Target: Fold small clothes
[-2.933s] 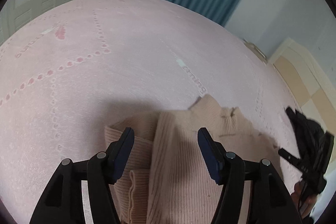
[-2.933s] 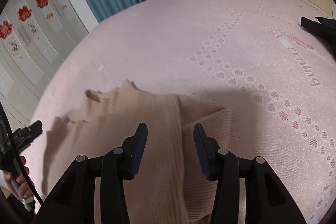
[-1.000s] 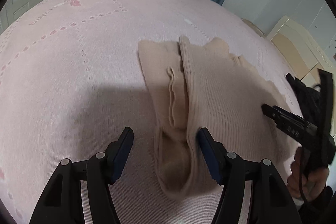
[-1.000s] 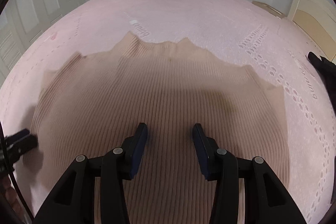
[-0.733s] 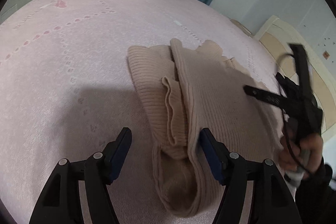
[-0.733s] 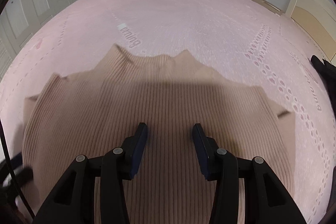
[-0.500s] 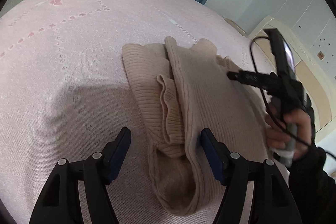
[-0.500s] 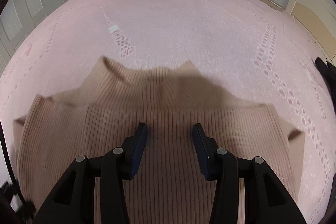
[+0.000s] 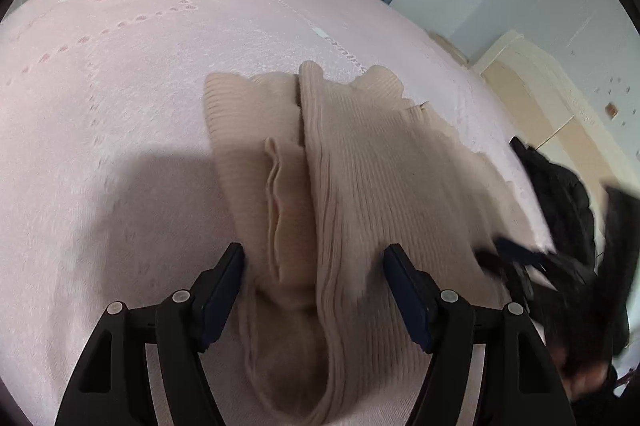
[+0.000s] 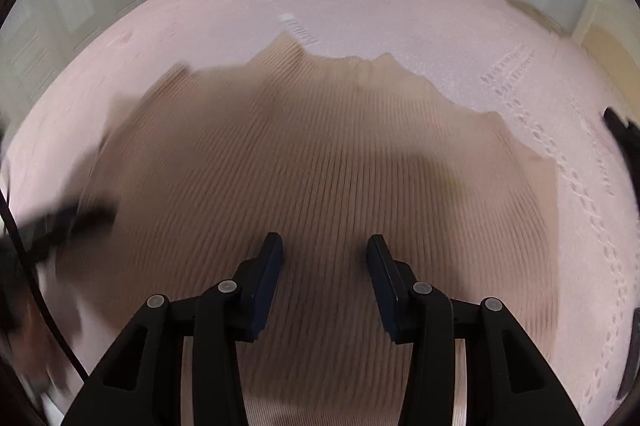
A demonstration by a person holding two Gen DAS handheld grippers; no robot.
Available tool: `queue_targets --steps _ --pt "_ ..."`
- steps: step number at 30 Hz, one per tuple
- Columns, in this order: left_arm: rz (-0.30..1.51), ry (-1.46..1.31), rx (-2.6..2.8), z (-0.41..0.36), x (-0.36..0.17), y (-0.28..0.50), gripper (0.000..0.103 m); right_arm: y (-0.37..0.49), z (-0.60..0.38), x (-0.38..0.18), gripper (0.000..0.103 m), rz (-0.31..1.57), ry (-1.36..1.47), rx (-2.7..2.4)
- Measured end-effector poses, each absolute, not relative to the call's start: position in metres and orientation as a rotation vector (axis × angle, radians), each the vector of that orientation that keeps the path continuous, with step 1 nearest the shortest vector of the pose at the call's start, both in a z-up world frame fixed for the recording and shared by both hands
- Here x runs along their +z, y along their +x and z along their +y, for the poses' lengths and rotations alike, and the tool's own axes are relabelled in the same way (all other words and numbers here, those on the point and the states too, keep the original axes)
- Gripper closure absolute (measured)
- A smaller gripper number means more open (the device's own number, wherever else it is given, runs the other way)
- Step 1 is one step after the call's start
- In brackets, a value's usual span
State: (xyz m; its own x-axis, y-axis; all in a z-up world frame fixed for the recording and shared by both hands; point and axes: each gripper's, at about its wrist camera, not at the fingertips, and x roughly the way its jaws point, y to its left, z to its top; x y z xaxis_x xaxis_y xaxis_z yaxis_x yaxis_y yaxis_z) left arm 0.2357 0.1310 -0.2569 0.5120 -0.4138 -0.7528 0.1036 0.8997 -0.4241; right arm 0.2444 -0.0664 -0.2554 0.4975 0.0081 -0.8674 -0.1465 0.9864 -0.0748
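- The beige ribbed sweater (image 9: 360, 178) lies on the pink bedspread (image 9: 120, 106), its folded-in sleeve (image 9: 280, 210) bunched along its left edge.
- The left claw (image 9: 314, 266) hangs just above the sweater's near-left end with its jaws spread wide, a little wider than a second ago; sleeve and fold edge lie between them, the pads pressing nothing.
- It now sits closer to the sweater than a second ago, so the knit fills more of the left wrist view.
- The right claw (image 10: 324, 258) hovers over the sweater's middle, jaws parted as before, holding nothing.
- The right wrist view is now blurred.
- A black garment (image 9: 560, 194) lies right of the sweater.
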Motion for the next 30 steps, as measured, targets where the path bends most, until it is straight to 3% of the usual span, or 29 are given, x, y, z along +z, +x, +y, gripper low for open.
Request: queue_targets --steps 7,19,20,22,24,30 --pt "1.006 -0.386 -0.290 0.133 -0.255 0.233 0.035 0.180 -0.068 -0.260 0.060 1.052 -0.129 0.120" --pt "1.011 -0.425 -0.276 0.125 -0.258 0.240 0.035 0.161 -0.102 -0.241 0.059 1.035 0.052 0.182" --pt "1.007 -0.441 -0.264 0.126 -0.259 0.245 0.037 0.160 -0.103 -0.239 0.059 1.030 0.055 0.179" --pt "1.003 -0.462 -0.230 0.125 -0.259 0.252 0.050 0.157 -0.114 -0.237 0.059 1.023 0.064 0.155" --pt "1.008 -0.513 -0.203 0.131 -0.258 0.255 0.073 0.157 -0.125 -0.235 0.059 1.022 0.073 0.133" --pt "0.975 -0.566 -0.204 0.127 -0.226 0.253 0.080 0.149 -0.171 -0.217 0.059 0.980 0.127 0.063"
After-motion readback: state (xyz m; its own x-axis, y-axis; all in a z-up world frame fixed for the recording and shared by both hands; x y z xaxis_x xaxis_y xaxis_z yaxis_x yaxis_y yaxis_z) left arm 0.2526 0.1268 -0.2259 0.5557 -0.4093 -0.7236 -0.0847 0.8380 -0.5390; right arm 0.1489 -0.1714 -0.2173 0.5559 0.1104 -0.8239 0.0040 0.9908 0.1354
